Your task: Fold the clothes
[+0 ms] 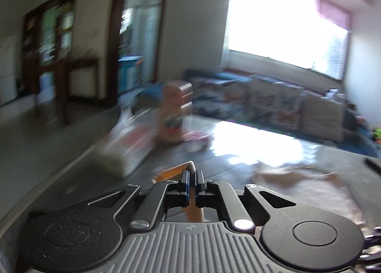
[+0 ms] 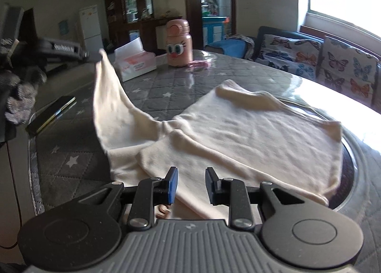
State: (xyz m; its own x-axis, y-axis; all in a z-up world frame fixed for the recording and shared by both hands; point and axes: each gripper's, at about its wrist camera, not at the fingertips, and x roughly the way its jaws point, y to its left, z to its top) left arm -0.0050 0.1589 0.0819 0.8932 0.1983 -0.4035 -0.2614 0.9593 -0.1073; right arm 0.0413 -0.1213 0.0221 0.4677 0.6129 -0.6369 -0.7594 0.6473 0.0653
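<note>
Cream garment [image 2: 238,135]: spread across the quilted grey bench [image 2: 166,82], left corner lifted high.
Left gripper [image 1: 192,173]: clenched on a fold of that fabric (view badly blurred).
Right gripper [image 2: 191,181]: jaws apart, nothing pinched, hovering over the near hem.
Far side: pink bottle [image 2: 178,44], tissue box [image 2: 135,63].

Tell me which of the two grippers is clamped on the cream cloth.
The left gripper: its jaws are shut on a raised corner of the cream cloth. The right gripper hangs open above the near edge, gripping nothing.
</note>
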